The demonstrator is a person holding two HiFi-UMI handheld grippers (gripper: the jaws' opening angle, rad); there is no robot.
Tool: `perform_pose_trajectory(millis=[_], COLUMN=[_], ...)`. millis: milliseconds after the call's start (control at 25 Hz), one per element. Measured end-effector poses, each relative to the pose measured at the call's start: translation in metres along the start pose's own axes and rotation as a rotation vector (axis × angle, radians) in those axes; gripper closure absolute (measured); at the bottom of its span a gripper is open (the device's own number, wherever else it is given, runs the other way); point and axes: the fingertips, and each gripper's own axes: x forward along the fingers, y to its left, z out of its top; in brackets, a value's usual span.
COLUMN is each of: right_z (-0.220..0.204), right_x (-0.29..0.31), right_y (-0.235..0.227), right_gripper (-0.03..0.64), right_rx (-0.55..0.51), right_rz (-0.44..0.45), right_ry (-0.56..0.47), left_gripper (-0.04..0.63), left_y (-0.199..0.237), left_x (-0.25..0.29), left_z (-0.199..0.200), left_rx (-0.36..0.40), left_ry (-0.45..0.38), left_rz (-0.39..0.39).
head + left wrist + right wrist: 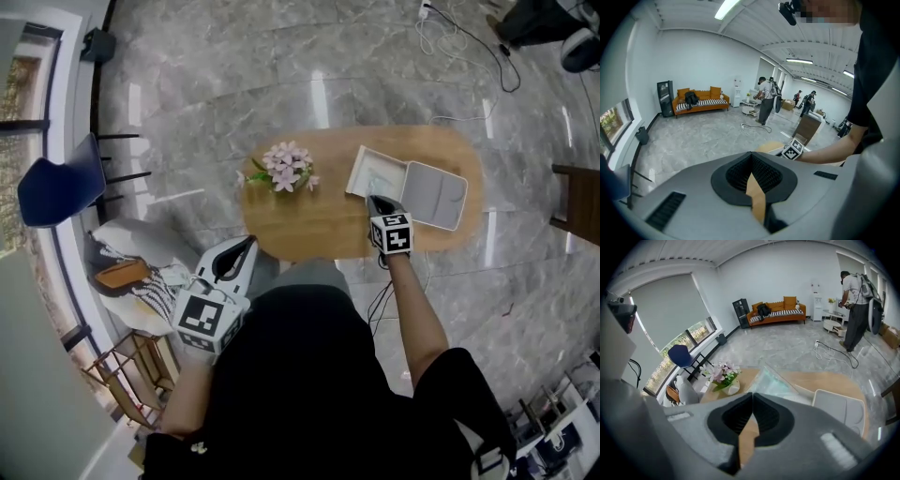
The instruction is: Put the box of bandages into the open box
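Note:
The open white box (pixel 364 165) lies on the right half of the oval wooden table (pixel 309 220), its grey lid (pixel 434 195) folded out to the right. In the right gripper view a pale greenish box (pixel 772 382) lies just beyond my jaws, where the open box is; I cannot tell whether it is the bandage box. My right gripper (pixel 373 201) hovers at the open box's near edge, shut and holding nothing (pixel 752 399). My left gripper (pixel 246 243) hangs off the table's near left edge, shut and holding nothing (pixel 751 159).
A small vase of pink flowers (pixel 286 169) stands on the table's left half. A blue chair (pixel 61 187) and a bag (pixel 127 274) are on the floor to the left. Cables (pixel 469 47) trail across the marble floor beyond the table. People stand far back in the room (pixel 766 101).

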Motion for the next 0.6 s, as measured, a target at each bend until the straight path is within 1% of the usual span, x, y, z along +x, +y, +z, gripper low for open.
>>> perform_pose_trajectory(millis=[280, 400, 600], right_z=[-0.021, -0.030, -0.036], right_x=[0.035, 0.049, 0.068], right_y=[-0.012, -0.018, -0.032], right_gripper=[0.617, 0.617, 0.617], right_rx=[-0.028, -0.034, 0.000], right_rz=[0.001, -0.003, -0.008], right_ry=[0.089, 0.128, 0.168], left_gripper=[0.584, 0.584, 0.584], left_y=[0.004, 0.004, 0.009], left_x=[-0.001, -0.001, -0.001], left_z=[-0.009, -0.016, -0.022], left_rx=[-0.015, -0.014, -0.032], left_ry=[0.018, 0.032, 0.054], left_rz=[0.026, 0.018, 0.029])
